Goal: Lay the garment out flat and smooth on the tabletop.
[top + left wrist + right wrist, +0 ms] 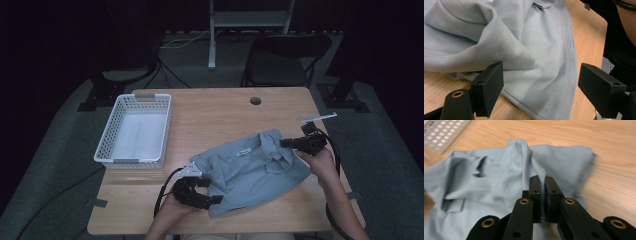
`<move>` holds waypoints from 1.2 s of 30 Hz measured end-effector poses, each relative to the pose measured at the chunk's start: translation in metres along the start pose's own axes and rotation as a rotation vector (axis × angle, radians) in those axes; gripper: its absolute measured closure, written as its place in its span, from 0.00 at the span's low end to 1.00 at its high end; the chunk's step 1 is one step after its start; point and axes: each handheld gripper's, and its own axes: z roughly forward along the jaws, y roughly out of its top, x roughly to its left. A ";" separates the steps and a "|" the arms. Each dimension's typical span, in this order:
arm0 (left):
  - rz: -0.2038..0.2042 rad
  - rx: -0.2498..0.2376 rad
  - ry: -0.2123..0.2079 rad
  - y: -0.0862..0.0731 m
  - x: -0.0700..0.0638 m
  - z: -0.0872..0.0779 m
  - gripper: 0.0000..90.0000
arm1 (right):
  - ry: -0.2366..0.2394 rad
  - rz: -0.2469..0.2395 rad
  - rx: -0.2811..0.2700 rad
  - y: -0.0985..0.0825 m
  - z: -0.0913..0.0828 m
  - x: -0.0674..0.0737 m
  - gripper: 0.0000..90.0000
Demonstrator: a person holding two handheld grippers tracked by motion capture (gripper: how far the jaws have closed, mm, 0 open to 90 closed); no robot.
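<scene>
My right gripper [540, 185] clamps a raised fold of the grey-blue shirt [250, 167].
My left gripper [540, 82] gapes, 2 jaws straddling the hem; the shirt lies mid-table, long axis slanting from near-left to far-right.

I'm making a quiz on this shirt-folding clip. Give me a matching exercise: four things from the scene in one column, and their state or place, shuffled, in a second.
Column one:
1. left gripper
2. right gripper
3. shirt
4. basket

Column two:
A. white, at the table's left side
B. jaws open, one at each side of a cloth edge
C. grey-blue, crumpled on the table
D. jaws pinched on a fold of cloth

Pairs: 1-B, 2-D, 3-C, 4-A
</scene>
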 end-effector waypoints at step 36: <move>-0.079 -0.099 0.255 0.059 0.026 0.028 0.24 | -0.028 0.004 0.106 -0.004 0.016 -0.019 0.50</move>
